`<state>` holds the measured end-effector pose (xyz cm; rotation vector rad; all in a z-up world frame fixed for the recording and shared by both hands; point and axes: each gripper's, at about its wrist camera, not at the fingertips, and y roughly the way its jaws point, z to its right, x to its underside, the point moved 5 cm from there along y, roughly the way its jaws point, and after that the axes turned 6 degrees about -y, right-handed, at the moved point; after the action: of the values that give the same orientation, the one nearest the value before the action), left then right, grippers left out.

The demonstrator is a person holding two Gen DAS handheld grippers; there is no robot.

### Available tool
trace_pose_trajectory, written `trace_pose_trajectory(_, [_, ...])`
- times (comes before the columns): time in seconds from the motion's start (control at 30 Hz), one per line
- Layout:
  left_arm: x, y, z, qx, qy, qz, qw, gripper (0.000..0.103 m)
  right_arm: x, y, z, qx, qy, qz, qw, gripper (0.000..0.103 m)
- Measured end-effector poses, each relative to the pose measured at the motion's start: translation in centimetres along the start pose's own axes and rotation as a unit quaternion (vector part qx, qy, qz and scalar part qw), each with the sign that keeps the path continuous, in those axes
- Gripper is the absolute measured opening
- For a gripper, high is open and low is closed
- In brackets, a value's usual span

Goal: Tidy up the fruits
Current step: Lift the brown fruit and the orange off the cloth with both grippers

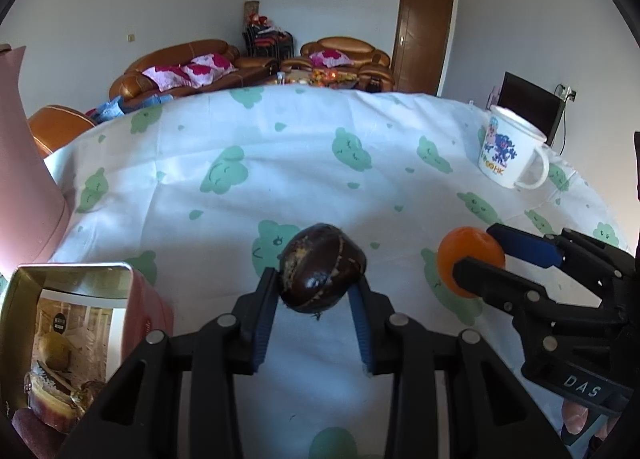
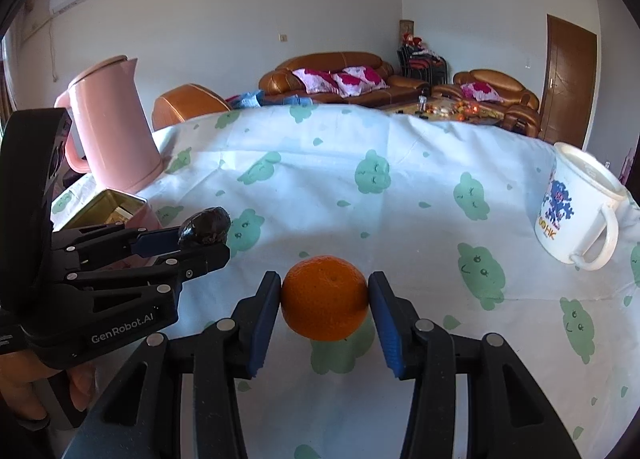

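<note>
We hold two items over the cloud-print tablecloth [image 2: 400,187]. Left gripper [image 1: 316,291]: clamped on a dark brown fruit [image 1: 322,267]. Right gripper [image 2: 325,299]: clamped on an orange [image 2: 325,297], white mug [image 2: 576,205] far right.

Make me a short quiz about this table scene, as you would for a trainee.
1. True or false: the right gripper is shut on the orange.
2. What does the left gripper hold? A) a white mug B) a dark brown fruit C) a pink kettle
3. Fill in: the open tin sits beside the pink ______.

Key
1. True: both pads press its sides.
2. B: the dark brown fruit is clamped between its fingers; the white mug stands apart on the cloth.
3. kettle
</note>
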<state>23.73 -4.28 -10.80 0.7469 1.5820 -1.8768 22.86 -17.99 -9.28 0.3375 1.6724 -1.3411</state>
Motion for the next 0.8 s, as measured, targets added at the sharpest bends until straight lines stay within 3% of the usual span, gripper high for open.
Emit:
trace_pose_trajectory(0.53, [-0.3, -2.8, -0.1, -0.005, 0.001, 0.068, 0.9976, 0.037, -0.5, -2.6, -0.7, -0.004, -0.016, 0.072, 0.997, 0.048])
trace_pose_trajectory(0.8, [-0.3, -3.7, 0.4, -0.009, 0.011, 0.089, 0.9959, 0.037, -0.6, -3.0, -1.0, 0.004, -0.024, 0.081, 0.996, 0.048])
